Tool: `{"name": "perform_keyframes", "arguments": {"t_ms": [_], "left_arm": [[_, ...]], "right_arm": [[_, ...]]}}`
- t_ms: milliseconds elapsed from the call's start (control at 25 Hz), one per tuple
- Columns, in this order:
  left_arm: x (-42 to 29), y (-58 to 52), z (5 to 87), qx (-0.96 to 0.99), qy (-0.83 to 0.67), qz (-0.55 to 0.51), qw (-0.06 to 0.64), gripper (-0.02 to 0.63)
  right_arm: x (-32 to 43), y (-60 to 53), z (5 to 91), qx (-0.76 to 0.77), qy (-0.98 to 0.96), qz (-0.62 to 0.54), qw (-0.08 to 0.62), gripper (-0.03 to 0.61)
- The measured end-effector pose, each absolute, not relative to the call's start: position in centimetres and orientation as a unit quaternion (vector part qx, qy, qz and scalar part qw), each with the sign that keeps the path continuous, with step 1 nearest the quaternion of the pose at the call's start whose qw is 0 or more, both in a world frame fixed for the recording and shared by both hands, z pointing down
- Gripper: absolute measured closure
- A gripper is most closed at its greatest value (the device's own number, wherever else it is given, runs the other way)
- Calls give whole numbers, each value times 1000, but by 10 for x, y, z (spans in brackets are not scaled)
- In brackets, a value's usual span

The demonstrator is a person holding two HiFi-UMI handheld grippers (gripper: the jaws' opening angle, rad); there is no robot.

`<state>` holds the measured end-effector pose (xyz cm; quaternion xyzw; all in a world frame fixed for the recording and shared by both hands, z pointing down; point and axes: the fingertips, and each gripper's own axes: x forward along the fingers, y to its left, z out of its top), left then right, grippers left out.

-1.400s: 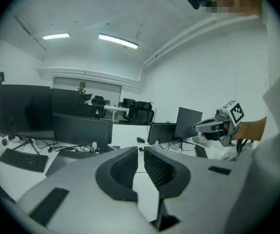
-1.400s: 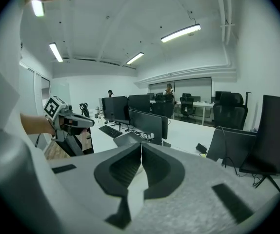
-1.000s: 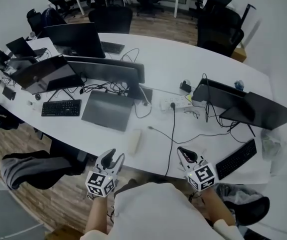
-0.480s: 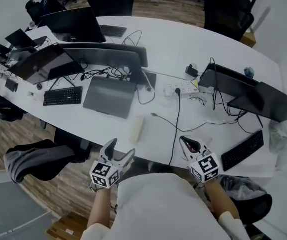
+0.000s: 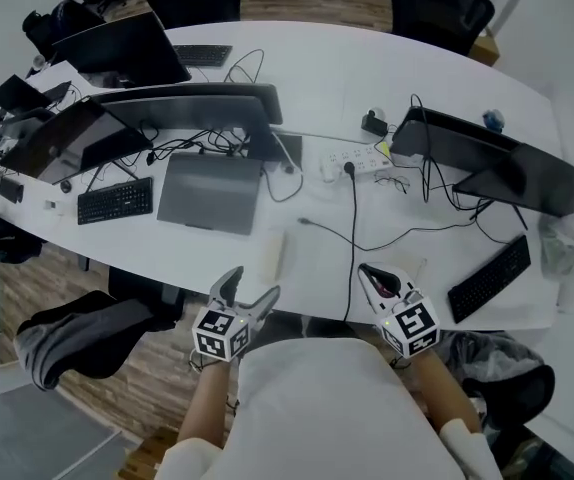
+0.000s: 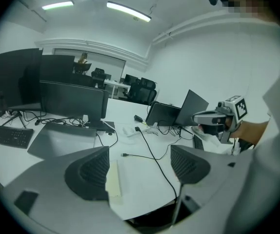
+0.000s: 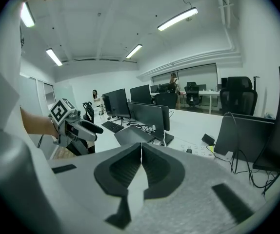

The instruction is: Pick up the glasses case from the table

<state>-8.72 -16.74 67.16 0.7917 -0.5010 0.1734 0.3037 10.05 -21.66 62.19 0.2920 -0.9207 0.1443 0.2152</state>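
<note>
The glasses case (image 5: 271, 255) is a pale cream, long slim box lying near the table's front edge, left of a black cable. My left gripper (image 5: 250, 289) hovers just below that edge, short of the case, and its jaws are opening with nothing between them. In the left gripper view the case (image 6: 113, 178) lies on the table ahead, close beside the left jaw of that gripper (image 6: 137, 167). To the right of the cable, my right gripper (image 5: 371, 275) is shut and empty at the table edge. In the right gripper view its pads (image 7: 141, 152) meet.
A closed grey laptop (image 5: 210, 193) lies behind the case. The black cable (image 5: 350, 238) runs from a power strip (image 5: 352, 158) to the front edge. Monitors, keyboards (image 5: 114, 199) and tangled wires fill the table (image 5: 387, 68). A chair with dark clothing (image 5: 77, 328) stands at the left.
The left gripper's jaws have gone from nearly shut to wide apart. Both grippers have sunk a little at the table's front edge, and the right one stayed shut.
</note>
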Motion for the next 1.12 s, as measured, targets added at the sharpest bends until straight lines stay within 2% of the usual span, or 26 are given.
{"name": "perform_keyframes", "arguments": {"t_ms": [360,720,1120], "left_arm": [[-85,-196,734,790,-464,203,346,249],[-81,-217,835,760,-443,287,379,245],[-102,-213,922,714,-443,364,402,239]], "right_arm": [[94,-218,642,312,-905,161,239,574],[93,-211,660,328,-886,182,272,575],[75,-209,677,333,-876,211,278,575]]}}
